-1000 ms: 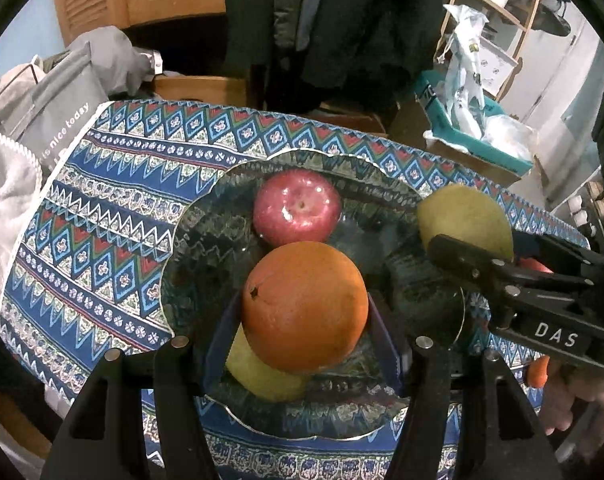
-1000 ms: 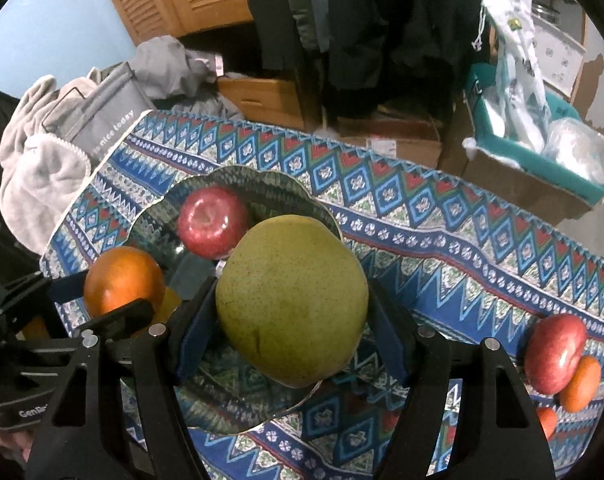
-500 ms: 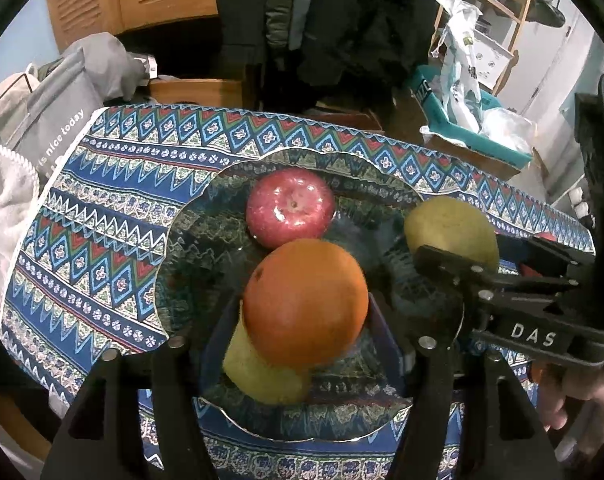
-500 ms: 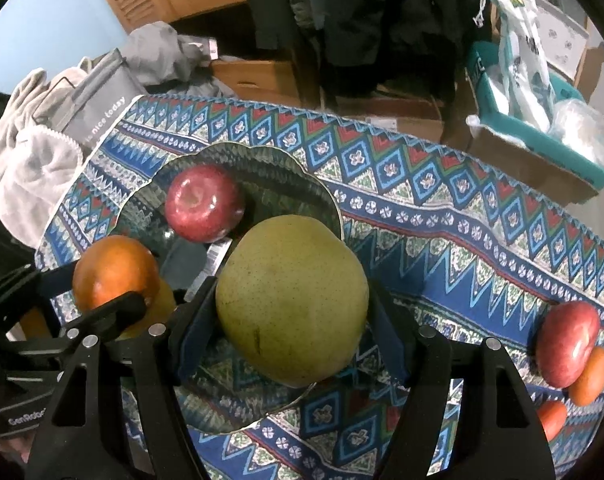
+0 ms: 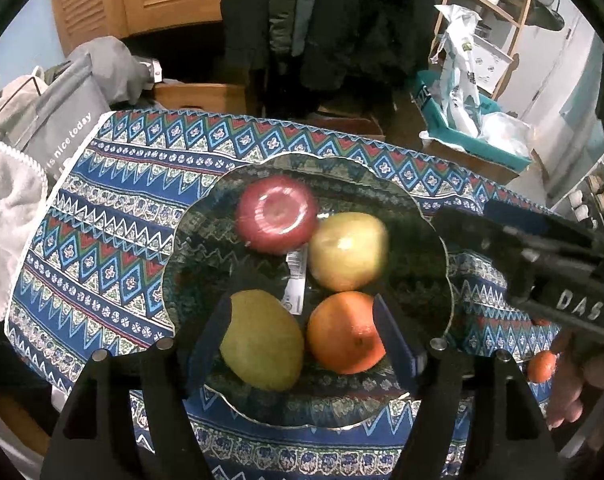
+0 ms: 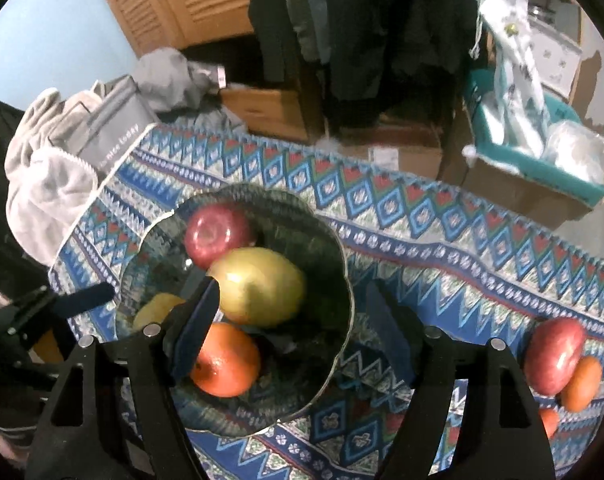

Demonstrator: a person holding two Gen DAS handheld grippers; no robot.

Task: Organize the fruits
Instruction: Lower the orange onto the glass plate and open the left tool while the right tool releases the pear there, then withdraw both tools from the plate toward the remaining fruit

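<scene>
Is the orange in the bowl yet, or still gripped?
In the bowl: the orange lies beside three other fruits, left gripper just opened around it.

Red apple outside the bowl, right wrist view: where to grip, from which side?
Grip the red apple across its rounded middle, coming from above. A small orange fruit touches its right side, so put the fingers on the near and far sides, which look free.

Bowl [image 5: 442, 240] holds apple [image 5: 277, 214] & pear [image 5: 348, 250] behind, 2nd pear [image 5: 262, 342] & orange [image 5: 344, 332] in front.
</scene>
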